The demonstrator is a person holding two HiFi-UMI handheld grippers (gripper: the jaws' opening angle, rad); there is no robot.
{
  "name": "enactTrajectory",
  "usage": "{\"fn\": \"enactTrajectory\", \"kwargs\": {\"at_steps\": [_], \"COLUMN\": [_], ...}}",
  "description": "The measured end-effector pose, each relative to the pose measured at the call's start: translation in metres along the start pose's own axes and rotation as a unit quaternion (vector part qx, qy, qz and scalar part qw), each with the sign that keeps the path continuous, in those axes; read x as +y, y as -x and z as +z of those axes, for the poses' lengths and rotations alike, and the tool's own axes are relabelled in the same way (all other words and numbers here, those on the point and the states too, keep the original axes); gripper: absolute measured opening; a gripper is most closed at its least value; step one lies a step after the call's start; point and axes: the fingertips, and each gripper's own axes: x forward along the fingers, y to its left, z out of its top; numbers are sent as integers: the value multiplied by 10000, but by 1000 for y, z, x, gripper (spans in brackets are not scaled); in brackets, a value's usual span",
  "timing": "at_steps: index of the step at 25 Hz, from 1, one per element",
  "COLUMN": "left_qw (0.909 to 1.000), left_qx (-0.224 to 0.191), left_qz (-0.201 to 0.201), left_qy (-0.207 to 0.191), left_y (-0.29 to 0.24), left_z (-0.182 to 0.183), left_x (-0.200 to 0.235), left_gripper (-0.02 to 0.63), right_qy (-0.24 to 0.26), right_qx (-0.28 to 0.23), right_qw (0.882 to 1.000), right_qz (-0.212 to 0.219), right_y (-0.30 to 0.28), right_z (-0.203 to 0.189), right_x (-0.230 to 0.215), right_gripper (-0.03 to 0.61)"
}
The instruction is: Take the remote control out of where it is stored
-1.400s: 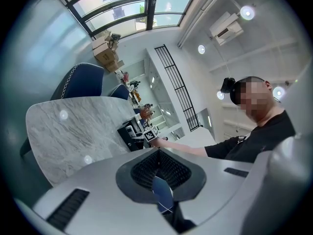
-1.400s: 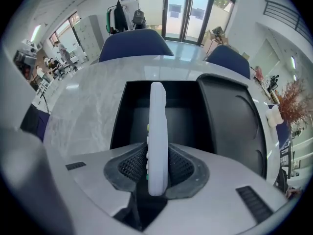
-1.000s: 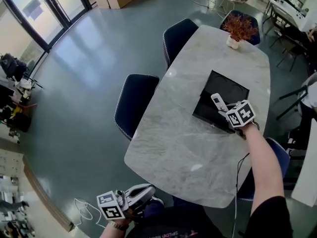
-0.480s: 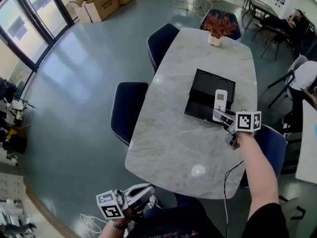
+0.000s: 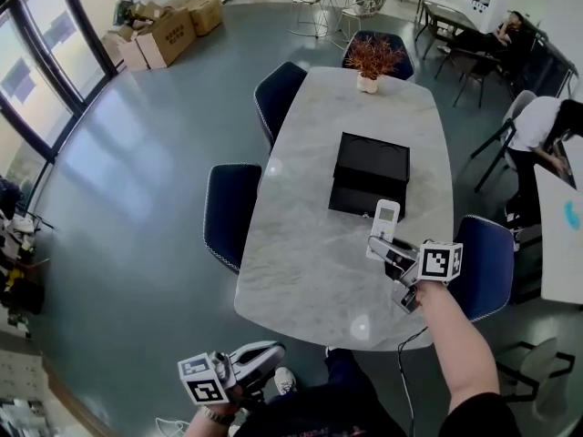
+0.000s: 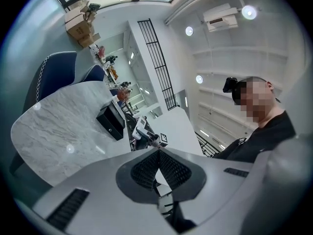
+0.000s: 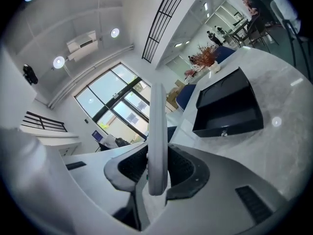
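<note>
The white remote control is clear of the black storage box and hangs above the marble table. My right gripper is shut on its lower end. In the right gripper view the remote stands edge-on between the pads of that gripper, and the box lies behind with its drawer open. My left gripper is held low, off the table's near edge, and is shut with nothing in it. Its pads meet in the left gripper view.
A potted plant stands at the table's far end. Dark blue chairs sit at the left side and at the right. Cardboard boxes lie by the windows. A person bends over a desk at the right.
My right gripper has lifted the remote up from the black box and drawn it back toward the table's near edge, rolling as it went. The left gripper has barely shifted.
</note>
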Motion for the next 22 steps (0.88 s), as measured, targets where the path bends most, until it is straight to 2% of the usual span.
{"fn": "enactTrajectory", "kwargs": {"at_steps": [5,9,16,22], "left_qw": [9997,9991,9957,9925], "left_qx": [123,232,556,823], "left_qz": [-206,-327,-693,-856], "left_qy": [-108,-157,-266,-273], "left_y": [17,35,61,88], "left_z": [-5,-14,-37,-58], "left_x": [-18,-24,-44,-54], "left_gripper": [6,6,6,6], "right_qy": [-332,-413,-451,-593], "right_qx": [-278,-483,-655,-856], "right_qw": [9987,9969,9954,9932], "right_qz": [283,466,538,512], "right_y": [20,33,56,72], "right_z": [-45,-83,-151,-206], "right_x": [47,84,137,169], "right_gripper": [114,114,114,114]}}
